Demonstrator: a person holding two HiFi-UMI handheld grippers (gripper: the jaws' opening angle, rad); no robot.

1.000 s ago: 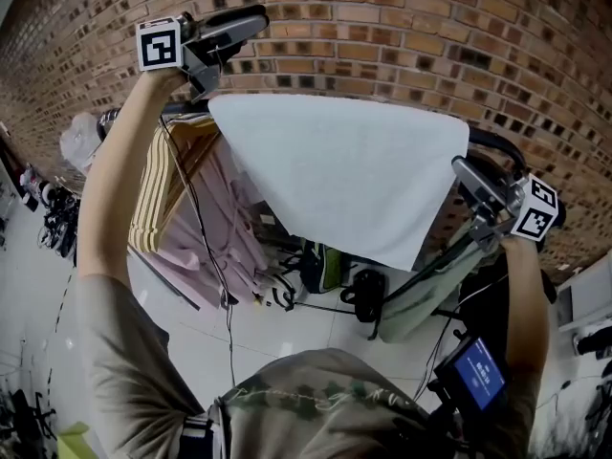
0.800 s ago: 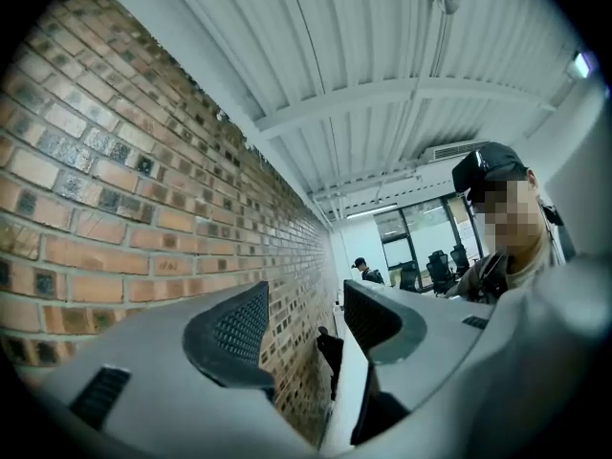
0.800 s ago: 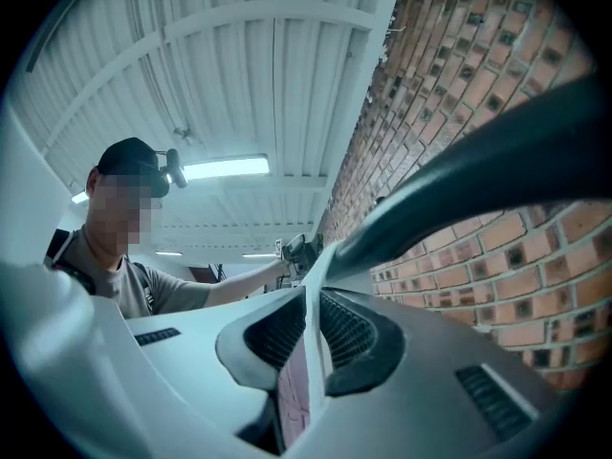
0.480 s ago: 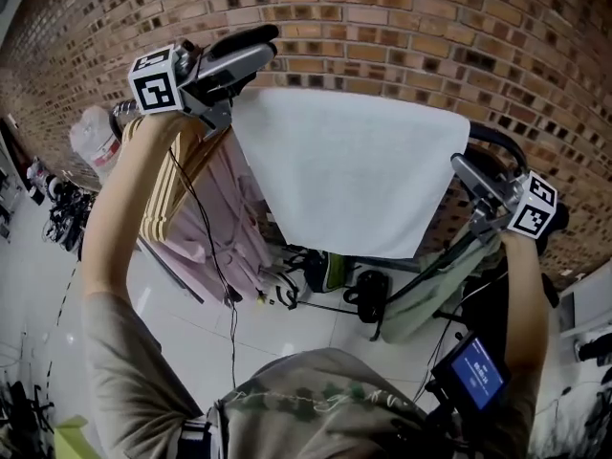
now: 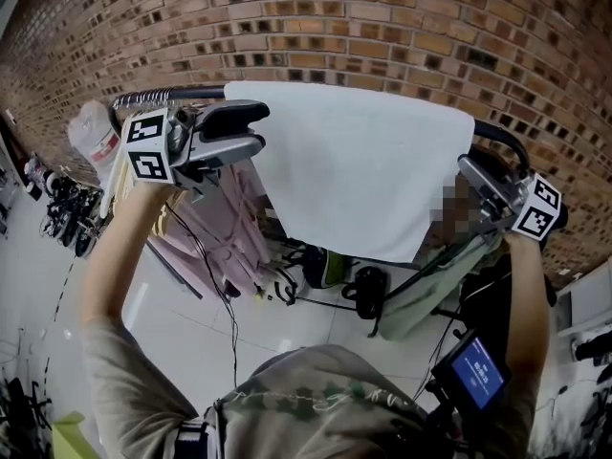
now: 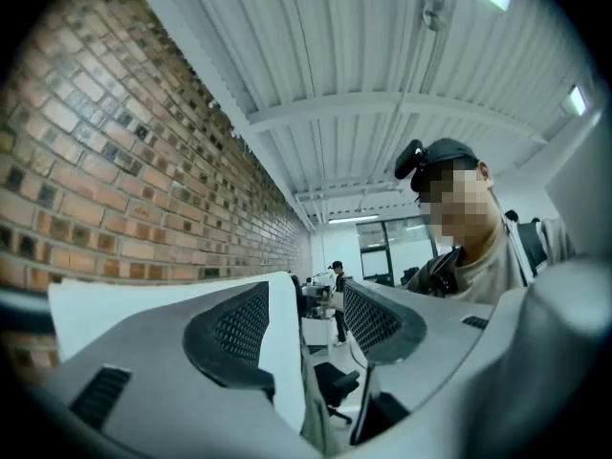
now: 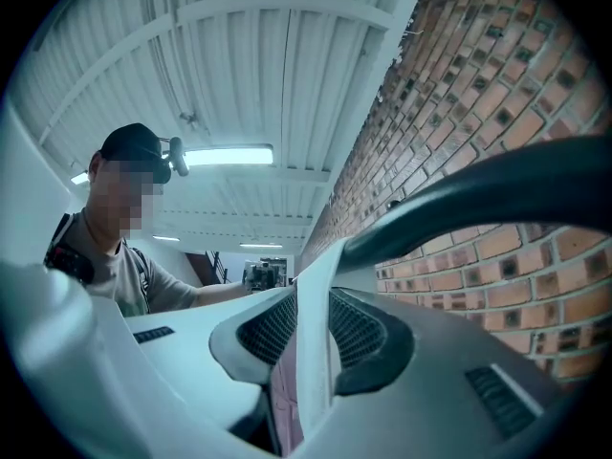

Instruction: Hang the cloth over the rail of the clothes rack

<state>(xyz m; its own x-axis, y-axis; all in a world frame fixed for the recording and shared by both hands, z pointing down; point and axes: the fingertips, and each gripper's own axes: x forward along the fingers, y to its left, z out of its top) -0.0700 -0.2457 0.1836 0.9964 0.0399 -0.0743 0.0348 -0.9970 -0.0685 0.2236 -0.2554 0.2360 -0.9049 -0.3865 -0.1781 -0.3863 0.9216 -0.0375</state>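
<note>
Left hand-held gripper [image 5: 258, 128] raised, jaws apart

The cloth [image 5: 354, 170] hangs over the rail [image 5: 499, 134] of the clothes rack, in front of the brick wall [image 5: 382, 17]. Garments [image 5: 225, 223] hang from the same rail at its left, partly behind it. Another garment [image 5: 426, 299] hangs below its right corner.

We have brought the left gripper [image 5: 260, 127] down from above the rail [image 5: 172, 93] to just below it, and its jaws now stand apart beside the cloth's [image 5: 354, 170] edge. The corner it held up now lies on the rail. The right gripper's [image 5: 469, 168] jaws have just been opening, with the cloth between them.
</note>
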